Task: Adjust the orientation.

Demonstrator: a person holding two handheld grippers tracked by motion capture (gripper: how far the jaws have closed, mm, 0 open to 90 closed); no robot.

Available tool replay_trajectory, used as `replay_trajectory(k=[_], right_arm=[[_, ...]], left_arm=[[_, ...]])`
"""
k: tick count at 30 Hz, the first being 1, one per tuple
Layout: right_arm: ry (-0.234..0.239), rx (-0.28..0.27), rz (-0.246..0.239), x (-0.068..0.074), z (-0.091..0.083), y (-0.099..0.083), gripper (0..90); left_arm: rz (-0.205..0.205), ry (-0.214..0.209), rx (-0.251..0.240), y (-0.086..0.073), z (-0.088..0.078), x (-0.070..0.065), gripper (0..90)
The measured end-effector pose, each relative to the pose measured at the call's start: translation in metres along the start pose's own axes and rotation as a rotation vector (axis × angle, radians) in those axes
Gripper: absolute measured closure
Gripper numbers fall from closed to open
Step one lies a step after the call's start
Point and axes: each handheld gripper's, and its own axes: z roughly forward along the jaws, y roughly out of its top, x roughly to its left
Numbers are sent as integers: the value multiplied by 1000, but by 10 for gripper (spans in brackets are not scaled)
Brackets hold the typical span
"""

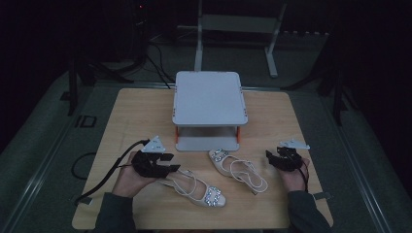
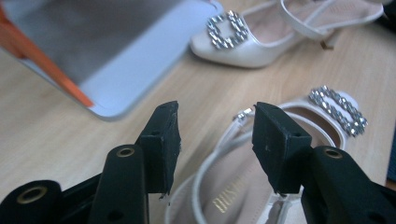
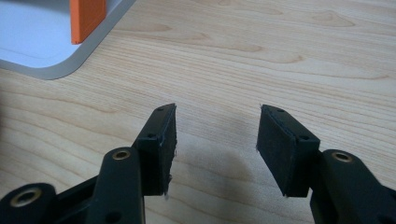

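Two cream strappy heeled sandals with rhinestone buckles lie on the wooden table [image 1: 131,111]. The near sandal [image 1: 194,189] lies in front of my left hand, its buckle toward the table's front edge. The far sandal [image 1: 238,170] lies to its right, its buckle pointing at the stand. My left gripper [image 1: 169,162] is open, its jaws standing over the heel end of the near sandal [image 2: 233,200] without pressing on it. The far sandal [image 2: 261,37] lies beyond them. My right gripper [image 1: 268,158] rests at the right, open [image 3: 215,140] over bare wood, nothing between its jaws.
A grey two-tier stand [image 1: 210,97] with orange posts stands at the middle back of the table; its lower shelf [image 2: 116,70] lies just beyond the sandals, and its corner [image 3: 42,42] shows in the right gripper view. Cables trail off the table's left side.
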Motion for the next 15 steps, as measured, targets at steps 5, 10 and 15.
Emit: replay_trajectory(k=[5, 10, 15], right_arm=[[0, 4, 1, 0, 1, 0, 470], [-1, 7, 6, -1, 2, -1, 469], [-2, 7, 10, -2, 2, -1, 470]], left_arm=[[10, -23, 68, -6, 9, 0, 637], [-1, -27, 54, -12, 3, 3, 806], [-9, 2, 44, -16, -5, 6, 873]])
